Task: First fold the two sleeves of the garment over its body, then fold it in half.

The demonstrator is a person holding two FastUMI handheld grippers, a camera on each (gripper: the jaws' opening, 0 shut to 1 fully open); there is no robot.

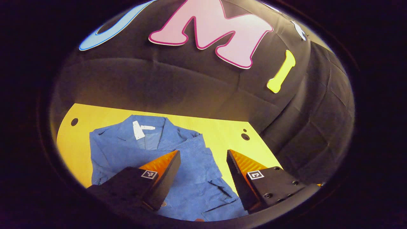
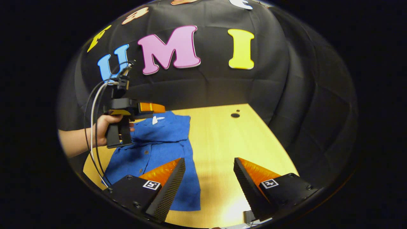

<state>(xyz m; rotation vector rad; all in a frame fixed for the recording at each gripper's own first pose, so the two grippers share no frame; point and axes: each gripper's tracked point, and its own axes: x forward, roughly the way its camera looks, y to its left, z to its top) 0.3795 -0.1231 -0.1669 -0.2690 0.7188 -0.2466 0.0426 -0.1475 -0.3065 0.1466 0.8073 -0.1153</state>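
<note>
On the yellow table (image 2: pixel 222 136) lies the blue shirt (image 2: pixel 159 140), spread flat toward the table's left half in the right gripper view, collar end toward the black back wall (image 2: pixel 206 86) and a white label (image 1: pixel 138 130) showing inside the neck. Its sleeves look already folded in over the body, and a row of buttons runs down the front. Above the collar end hovers the left gripper (image 2: pixel 152 107), held in a hand (image 2: pixel 106 127) with cables (image 2: pixel 92 127) trailing from it; in its own view its fingers stand released, wide apart over the shirt, grasping nothing. Nearer the hem, the right gripper (image 2: pixel 208 163) is likewise spread open and empty, one finger over the shirt's edge, the other over bare table. Small dark holes (image 2: pixel 235 115) mark the tabletop's far corner.
</note>
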